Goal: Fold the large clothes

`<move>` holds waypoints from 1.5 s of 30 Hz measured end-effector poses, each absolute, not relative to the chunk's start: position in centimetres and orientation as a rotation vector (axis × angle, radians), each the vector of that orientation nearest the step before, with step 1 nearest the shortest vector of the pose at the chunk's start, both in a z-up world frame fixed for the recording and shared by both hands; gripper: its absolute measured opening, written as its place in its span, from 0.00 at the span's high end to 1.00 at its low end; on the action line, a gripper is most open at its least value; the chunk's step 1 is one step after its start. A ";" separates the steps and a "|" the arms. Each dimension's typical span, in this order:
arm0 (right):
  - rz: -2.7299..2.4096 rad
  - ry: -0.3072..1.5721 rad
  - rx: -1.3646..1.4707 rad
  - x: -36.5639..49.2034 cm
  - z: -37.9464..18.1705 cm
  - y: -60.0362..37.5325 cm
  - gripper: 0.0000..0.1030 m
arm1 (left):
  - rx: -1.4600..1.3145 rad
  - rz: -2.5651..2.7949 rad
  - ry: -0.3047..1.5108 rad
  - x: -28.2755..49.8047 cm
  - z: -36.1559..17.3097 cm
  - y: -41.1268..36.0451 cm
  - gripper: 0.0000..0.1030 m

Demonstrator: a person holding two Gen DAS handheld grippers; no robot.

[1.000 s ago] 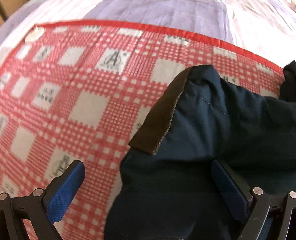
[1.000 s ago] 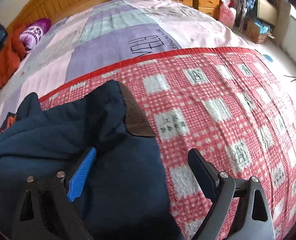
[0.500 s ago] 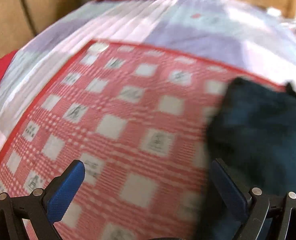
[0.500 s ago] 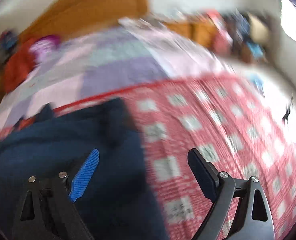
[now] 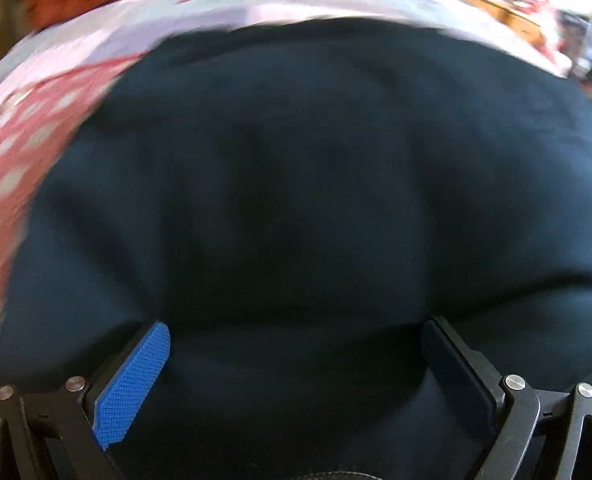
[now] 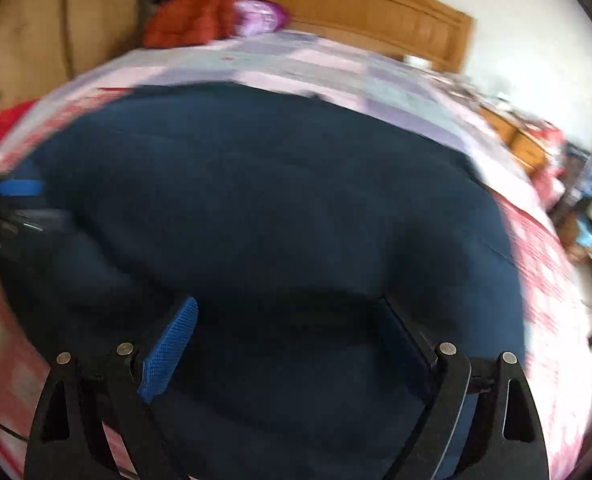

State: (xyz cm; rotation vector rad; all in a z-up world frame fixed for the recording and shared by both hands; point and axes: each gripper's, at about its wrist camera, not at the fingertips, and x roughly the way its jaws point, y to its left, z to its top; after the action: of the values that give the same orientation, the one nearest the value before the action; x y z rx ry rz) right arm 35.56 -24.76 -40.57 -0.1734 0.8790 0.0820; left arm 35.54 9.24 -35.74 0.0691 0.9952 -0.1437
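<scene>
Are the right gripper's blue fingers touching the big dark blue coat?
Cannot tell. In the blurred right wrist view, the right gripper stands wide open over the coat; no gap or contact shows plainly.

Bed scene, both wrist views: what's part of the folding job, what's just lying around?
Job:
- navy garment, spread on the bed
- left gripper, open above it
- right gripper, open above it
- red checked cover under the garment

Lying about:
- orange-red clothing by the headboard
- purple bundle
- clutter on the drawers
</scene>
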 end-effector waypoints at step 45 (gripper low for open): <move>0.018 1.094 0.167 3.3 -8.5 -18.8 0.13 | 0.152 -0.021 1.100 4.8 -3.4 0.5 0.00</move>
State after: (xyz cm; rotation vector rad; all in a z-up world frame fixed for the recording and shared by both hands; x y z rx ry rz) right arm 3.26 -18.84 -8.48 0.1669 1.0935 0.0178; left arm 4.84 0.54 -3.42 0.1518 1.0997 -0.0206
